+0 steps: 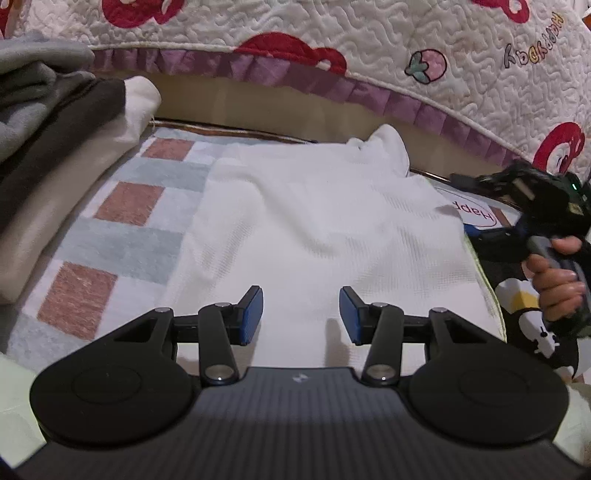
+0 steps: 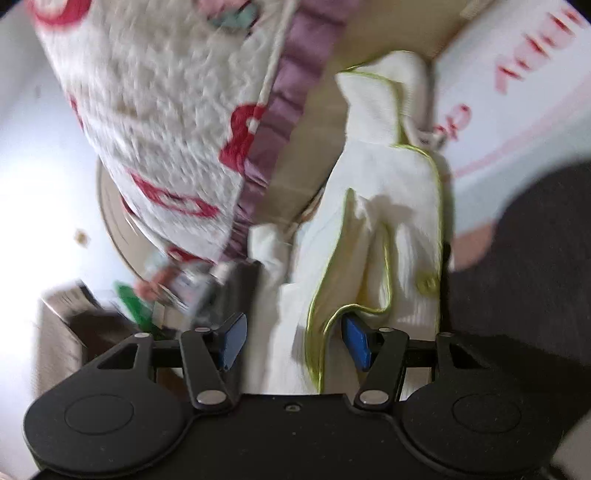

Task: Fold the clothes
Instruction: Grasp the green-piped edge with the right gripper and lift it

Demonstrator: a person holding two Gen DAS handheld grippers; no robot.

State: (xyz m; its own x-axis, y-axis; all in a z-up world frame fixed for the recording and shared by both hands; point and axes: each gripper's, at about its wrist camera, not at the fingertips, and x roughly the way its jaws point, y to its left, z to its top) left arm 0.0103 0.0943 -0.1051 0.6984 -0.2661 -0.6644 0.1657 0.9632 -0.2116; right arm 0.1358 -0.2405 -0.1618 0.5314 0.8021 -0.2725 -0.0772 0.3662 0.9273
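Left gripper [image 1: 301, 314]: one, two blue-padded fingers standing apart, nothing between them; both hover over the near hem of the white garment.
White garment [image 1: 314, 229]: one, spread flat just ahead of the left fingers; its near edge runs under them, its far corner bunches up at the bed's far rim.
Checked blanket [image 1: 122, 229]: one, bare to the left of the left fingers, open room between garment and pile.
Folded pile [image 1: 55, 147]: one stack, about three layers (grey, dark, cream), far left of the fingers.
Quilt [image 1: 369, 33]: one, with purple ruffle, hanging beyond the garment.
Right gripper [image 2: 293, 343]: one, fingers spread wide, no pad pressing cloth; picture blurred.
Cream garment [image 2: 388, 229]: one, green-piped edge, its fold lying between and ahead of the right fingers, the piping just beside the right-hand pad.
Hand [image 1: 557, 284]: one, on the right gripper's handle, right of the white garment.
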